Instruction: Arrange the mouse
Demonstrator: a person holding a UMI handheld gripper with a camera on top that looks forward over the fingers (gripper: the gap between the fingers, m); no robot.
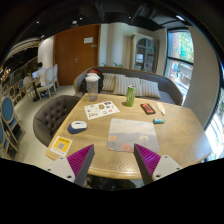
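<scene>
A small rounded white and grey mouse lies on the left side of the round wooden table. To its right, near the table's front middle, a pale patterned mouse mat lies flat. My gripper hovers above the table's near edge, open, with nothing between its purple pads. The mat is just ahead of the fingers. The mouse is ahead and to the left of the left finger.
On the table stand a green bottle and a white lidded jar, with a printed sheet, a yellow packet, a brown case and a teal block. A grey chair stands left, a sofa behind.
</scene>
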